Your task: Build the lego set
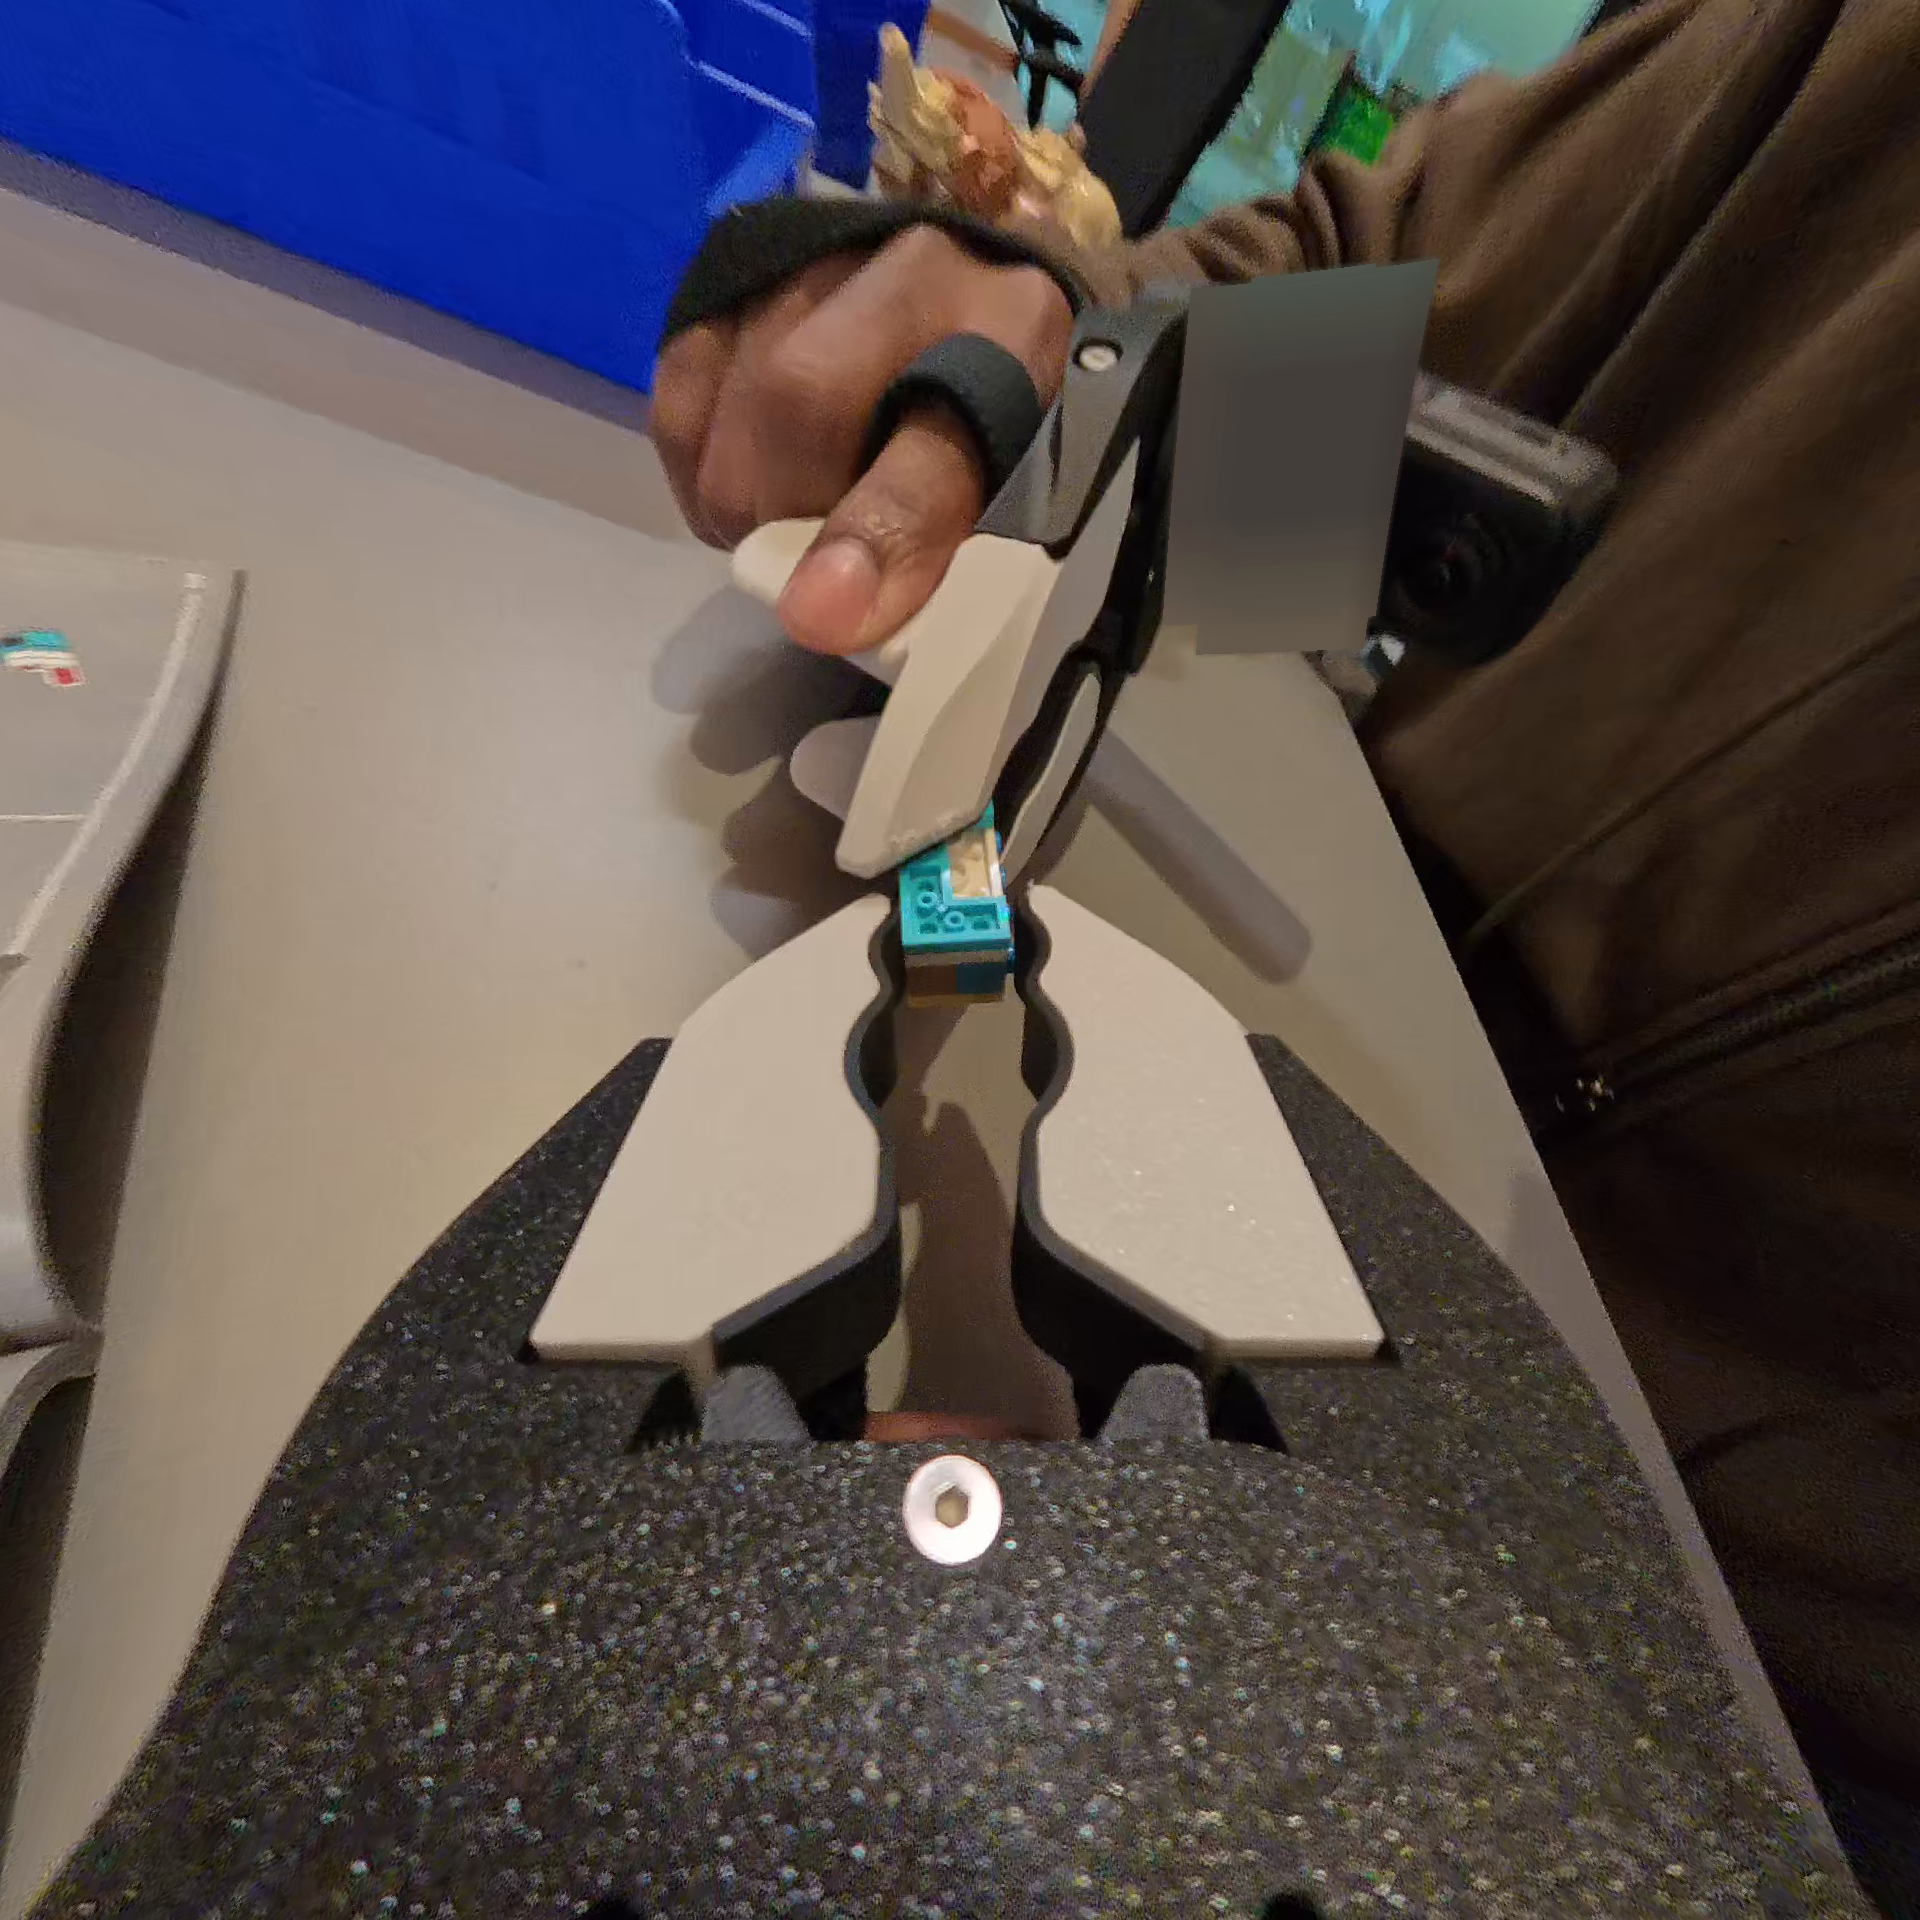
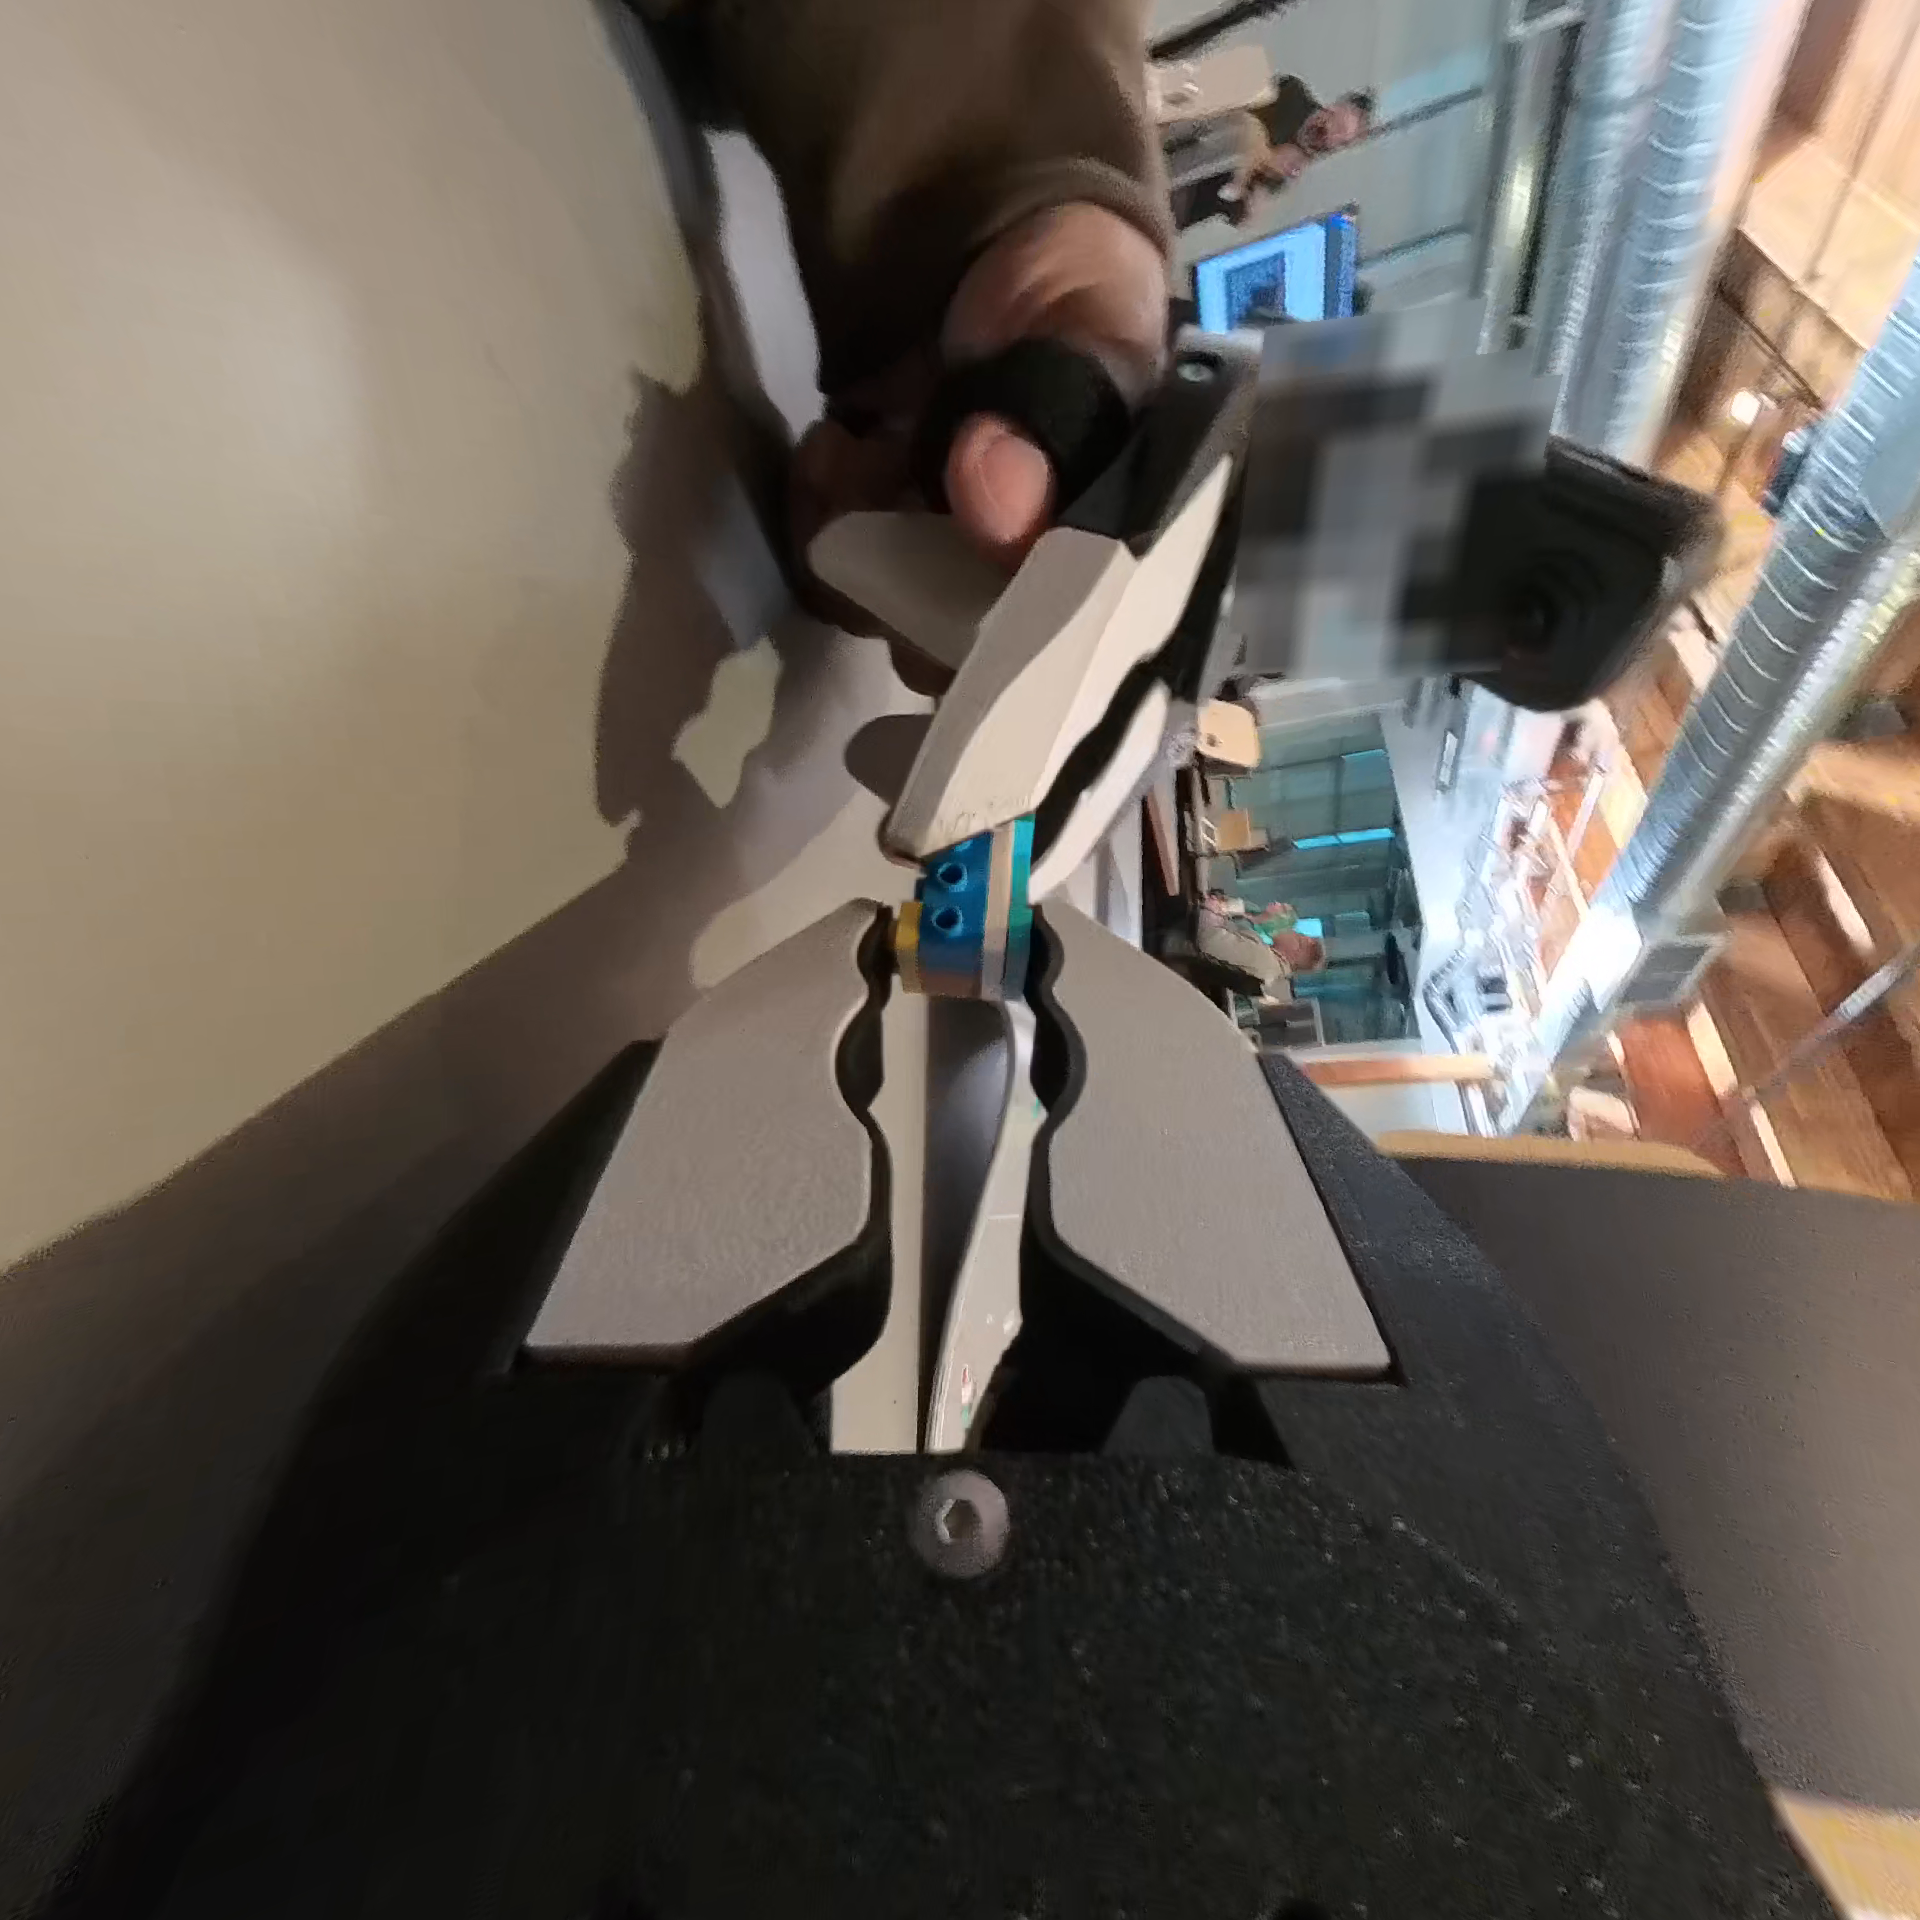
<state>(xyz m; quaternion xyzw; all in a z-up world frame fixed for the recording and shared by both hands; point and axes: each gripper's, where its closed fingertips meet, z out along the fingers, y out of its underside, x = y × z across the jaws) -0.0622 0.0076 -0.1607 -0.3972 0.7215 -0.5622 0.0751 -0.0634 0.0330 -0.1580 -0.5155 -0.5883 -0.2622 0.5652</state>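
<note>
A small lego assembly of teal, tan and brown pieces is held in the air above the grey table. My left gripper is shut on its lower end. My right gripper comes down from above and is shut on its upper end. In the right wrist view the same assembly shows blue studded, yellow, grey and teal pieces. There my right gripper clamps it from below and the left gripper clamps it from above. A hand holds each gripper.
A grey tray with a few small lego pieces lies at the left. Blue bins and a gold figurine stand at the back. The person's brown jacket is along the table's right edge. The grippers are tip to tip, or close to it.
</note>
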